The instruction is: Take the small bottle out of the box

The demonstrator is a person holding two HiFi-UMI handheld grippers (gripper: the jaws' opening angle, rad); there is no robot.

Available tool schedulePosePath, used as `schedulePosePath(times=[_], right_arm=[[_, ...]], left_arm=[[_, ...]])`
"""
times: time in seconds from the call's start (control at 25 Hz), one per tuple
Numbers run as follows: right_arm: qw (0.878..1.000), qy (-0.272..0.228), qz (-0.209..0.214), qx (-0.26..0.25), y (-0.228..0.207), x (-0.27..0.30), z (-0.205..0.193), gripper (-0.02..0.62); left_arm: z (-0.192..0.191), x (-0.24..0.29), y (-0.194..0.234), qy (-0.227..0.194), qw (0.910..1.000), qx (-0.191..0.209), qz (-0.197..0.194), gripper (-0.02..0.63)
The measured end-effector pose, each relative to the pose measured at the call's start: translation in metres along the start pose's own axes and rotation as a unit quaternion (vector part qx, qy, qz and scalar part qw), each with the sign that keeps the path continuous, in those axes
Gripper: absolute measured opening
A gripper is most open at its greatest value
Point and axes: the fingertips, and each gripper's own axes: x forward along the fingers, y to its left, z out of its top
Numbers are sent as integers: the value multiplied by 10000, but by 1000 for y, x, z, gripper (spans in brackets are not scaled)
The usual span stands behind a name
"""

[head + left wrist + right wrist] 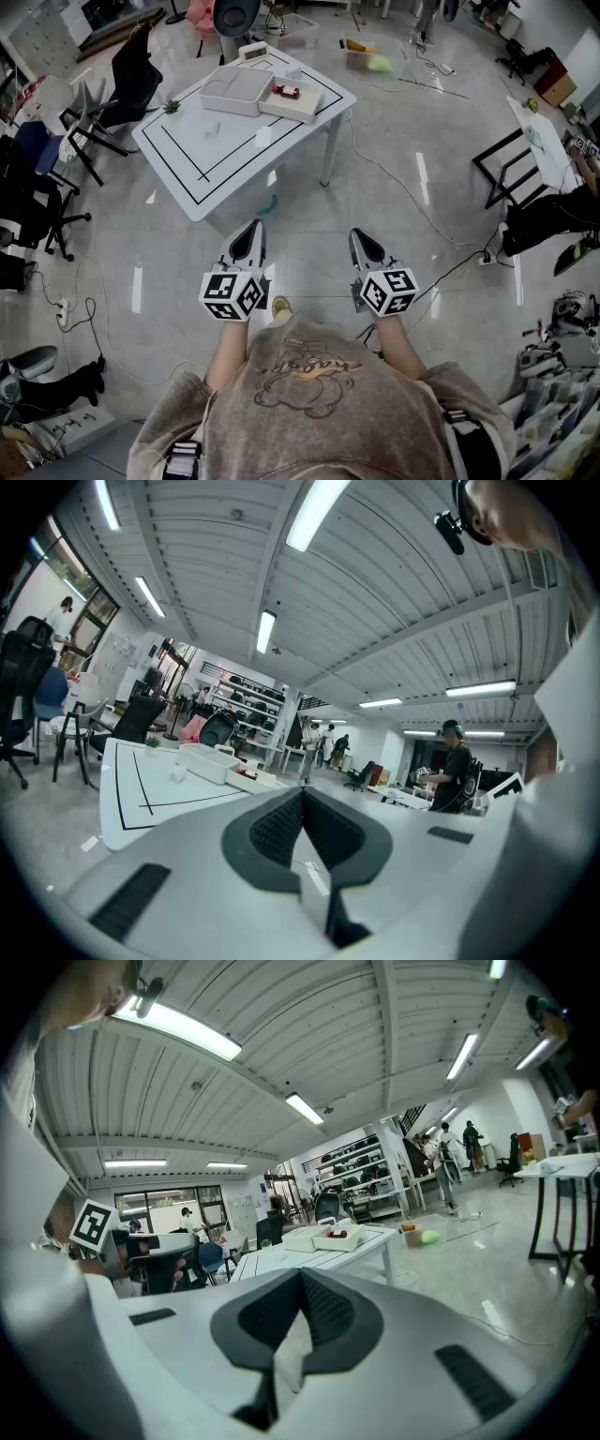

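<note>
Your left tongs [251, 228] and your right tongs [359, 236] are both clenched on nothing, each pair of tips pressed together in its own gripper view; you hold them side by side close to your body, above the glossy grey floor [309, 253]. What I take for the small red-and-white bottle [286, 91] lies inside the shallow white open box [305, 103] on the far part of the white worktop [234, 150], well apart from both tongs and straight ahead of them, a little nearer the line of the left pair; the box sits just beside, probably touching, a larger white closed box [232, 89]. The likeliest fault from here is arriving with the tongs shut; closed tips would only shove the bottle along the box bottom or tip it, so they need spreading before you come down. The bottle looks small and lies low behind the box wall; a slanted approach could catch the rim and drag the light box across the smooth worktop, or nudge its neighbour; a steep descent seems safer, perhaps with the other tongs steadying the box. A thin cable [405, 195] trails over the floor to the right of your line to the worktop; stray that way and a foot could snag it.
</note>
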Motion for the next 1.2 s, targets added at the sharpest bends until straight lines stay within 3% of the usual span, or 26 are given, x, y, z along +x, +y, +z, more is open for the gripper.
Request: schedulePosePath(times=[0.4,0.8,1.2], right_arm=[[10000,-48,-80,33,9,29,6,-5],[9996,-83,-246,111,16,61,15,-5],[9987,-97,-418,291,-1,91,25,-5]], left_arm=[[7,16,25,46,9999,-22,-123,8],[13,50,61,111,9986,23,-507,8],[21,85,74,143,9974,44,-705,8]])
